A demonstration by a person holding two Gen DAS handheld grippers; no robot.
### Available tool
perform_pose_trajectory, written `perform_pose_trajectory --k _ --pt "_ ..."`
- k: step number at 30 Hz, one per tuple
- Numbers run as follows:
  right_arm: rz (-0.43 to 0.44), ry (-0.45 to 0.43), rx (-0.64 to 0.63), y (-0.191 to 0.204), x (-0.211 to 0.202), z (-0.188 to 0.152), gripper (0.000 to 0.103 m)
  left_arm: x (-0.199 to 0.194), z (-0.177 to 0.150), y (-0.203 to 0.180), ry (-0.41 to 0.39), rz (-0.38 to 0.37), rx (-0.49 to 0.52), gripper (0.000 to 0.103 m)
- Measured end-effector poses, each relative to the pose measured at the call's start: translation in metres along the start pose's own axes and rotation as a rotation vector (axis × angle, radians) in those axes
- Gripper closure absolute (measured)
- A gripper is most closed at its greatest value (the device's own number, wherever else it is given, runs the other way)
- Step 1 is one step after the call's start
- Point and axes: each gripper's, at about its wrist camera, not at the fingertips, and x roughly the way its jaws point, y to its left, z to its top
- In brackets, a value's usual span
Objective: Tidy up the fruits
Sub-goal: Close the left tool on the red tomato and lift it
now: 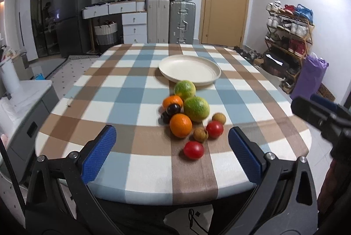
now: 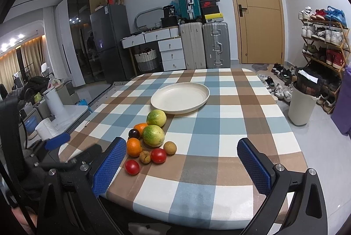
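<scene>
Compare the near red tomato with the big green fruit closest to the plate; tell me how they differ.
The near red tomato is smaller, glossy and evenly red; the green fruit is clearly larger, matte, and mottled green and yellow. The tomato lies apart at the pile's front edge, touching nothing; the green fruit sits at the far end, right against the plate rim. Both are round, rest on the checked tablecloth, and neither is on the plate yet.

Both the left gripper (image 1: 172, 152) and the right gripper (image 2: 178, 165) have black angular frames with triangular cut-outs, silver round screws at the pivots just behind the jaws, and blue pads (image 1: 99, 155) with a fine diamond-knurled texture.
</scene>
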Motion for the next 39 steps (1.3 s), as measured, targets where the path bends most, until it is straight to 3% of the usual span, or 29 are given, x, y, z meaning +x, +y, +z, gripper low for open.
perform_pose_trajectory --k 9,13,25,31,39 --pt "0.023 0.009 -0.009 0.000 0.004 -0.007 0.000 0.037 -0.017 0.007 0.075 -0.060 0.003 0.005" --pt "0.015 0.021 -0.001 -0.004 0.007 -0.011 0.000 0.054 -0.021 0.008 0.113 -0.092 0.005 0.011" --pt "0.043 0.063 0.044 -0.018 0.024 -0.024 0.000 0.085 -0.020 0.002 0.154 -0.141 0.035 0.020" --pt "0.051 0.070 0.047 -0.021 0.030 -0.029 0.000 0.101 -0.020 0.000 0.199 -0.179 0.035 0.040" --pt "0.066 0.075 0.076 -0.028 0.030 -0.031 0.000 0.113 -0.025 0.003 0.250 -0.263 -0.003 0.073"
